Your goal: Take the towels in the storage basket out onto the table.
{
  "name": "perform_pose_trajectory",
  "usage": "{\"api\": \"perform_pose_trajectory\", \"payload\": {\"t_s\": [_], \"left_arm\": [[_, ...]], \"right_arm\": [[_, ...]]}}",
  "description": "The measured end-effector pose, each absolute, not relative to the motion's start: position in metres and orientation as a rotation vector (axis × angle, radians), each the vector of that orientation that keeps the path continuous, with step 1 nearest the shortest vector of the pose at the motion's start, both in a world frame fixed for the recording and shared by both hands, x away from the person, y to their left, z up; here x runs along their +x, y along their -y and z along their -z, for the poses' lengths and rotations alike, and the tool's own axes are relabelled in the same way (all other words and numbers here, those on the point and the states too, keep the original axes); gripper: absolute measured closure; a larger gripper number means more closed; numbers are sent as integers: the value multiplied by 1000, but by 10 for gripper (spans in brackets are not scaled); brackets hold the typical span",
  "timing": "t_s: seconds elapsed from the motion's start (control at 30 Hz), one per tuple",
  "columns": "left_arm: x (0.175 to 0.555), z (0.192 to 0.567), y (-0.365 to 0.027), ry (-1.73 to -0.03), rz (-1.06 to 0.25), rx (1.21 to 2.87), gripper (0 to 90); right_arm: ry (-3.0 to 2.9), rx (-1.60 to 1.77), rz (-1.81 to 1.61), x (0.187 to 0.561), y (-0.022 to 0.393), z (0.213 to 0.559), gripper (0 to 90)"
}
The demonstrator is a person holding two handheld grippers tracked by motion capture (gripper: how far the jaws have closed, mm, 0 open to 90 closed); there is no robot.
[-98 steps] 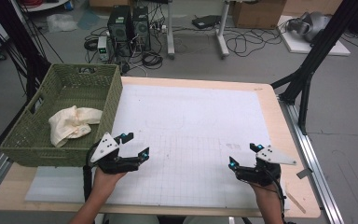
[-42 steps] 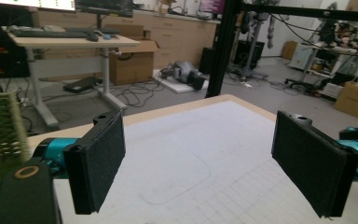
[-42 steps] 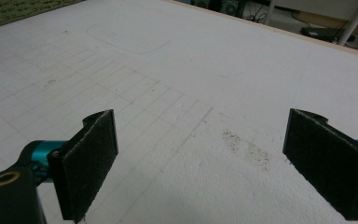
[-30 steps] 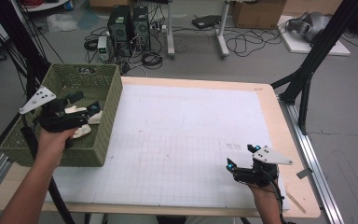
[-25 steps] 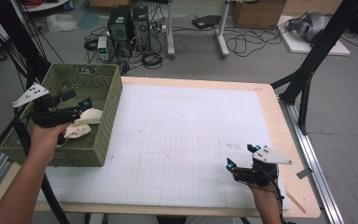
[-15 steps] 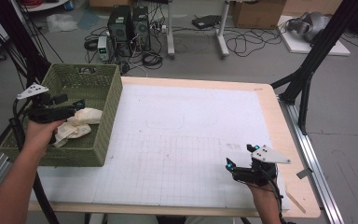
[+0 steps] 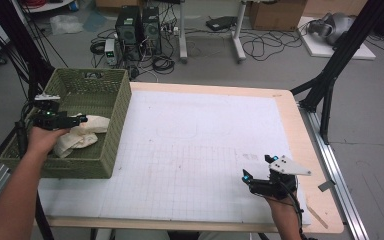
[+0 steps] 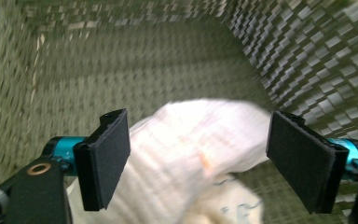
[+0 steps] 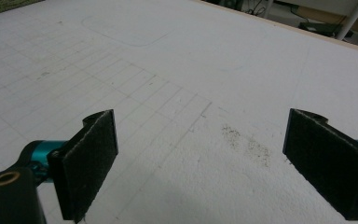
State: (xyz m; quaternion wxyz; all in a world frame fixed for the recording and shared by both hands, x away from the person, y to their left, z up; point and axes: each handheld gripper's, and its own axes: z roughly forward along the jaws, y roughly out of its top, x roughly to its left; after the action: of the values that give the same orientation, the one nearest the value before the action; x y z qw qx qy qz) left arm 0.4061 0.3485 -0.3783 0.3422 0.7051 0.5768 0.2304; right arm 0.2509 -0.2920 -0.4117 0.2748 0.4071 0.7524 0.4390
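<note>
My left gripper [image 8: 198, 158] is reached into the green woven basket [image 7: 116, 107], jaws spread wide and straddling the crumpled white cloth [image 8: 191, 154] on the basket floor without gripping it. My right gripper [image 7: 260, 180] rests low over the white grid mat [image 7: 190, 150] near the table's front right edge, jaws wide apart and empty. The basket walls close in around the left jaws.

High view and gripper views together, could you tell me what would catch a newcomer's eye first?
Likely the green basket at the table's left edge, with a cream cloth inside. The left gripper reaches in, jaws open on either side of the cloth. The right gripper waits open over the white mat.
</note>
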Motion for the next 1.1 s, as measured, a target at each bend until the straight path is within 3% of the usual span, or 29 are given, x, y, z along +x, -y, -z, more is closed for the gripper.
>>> {"api": "perform_pose_trajectory", "payload": {"t_s": [0.27,0.63,0.73,0.8,0.9,1.1], "left_arm": [[417,396,-349,-1638,-617,1959,229],[423,411,-343,-1654,-498,2199,309],[423,409,-344,-1672,-503,2200,415],[422,407,-344,-1684,-523,2205,554],[421,403,-345,-1683,-519,2178,679],[416,388,-351,-1673,-567,1988,710]], "right_arm": [[-2024,1099,-1177,251,294,412,93],[-2039,1110,-1164,252,294,415,93],[-2041,1109,-1162,251,294,414,93],[-2038,1111,-1166,250,294,413,93],[-2025,1119,-1173,250,296,413,93],[-2017,1129,-1182,250,299,413,93]]}}
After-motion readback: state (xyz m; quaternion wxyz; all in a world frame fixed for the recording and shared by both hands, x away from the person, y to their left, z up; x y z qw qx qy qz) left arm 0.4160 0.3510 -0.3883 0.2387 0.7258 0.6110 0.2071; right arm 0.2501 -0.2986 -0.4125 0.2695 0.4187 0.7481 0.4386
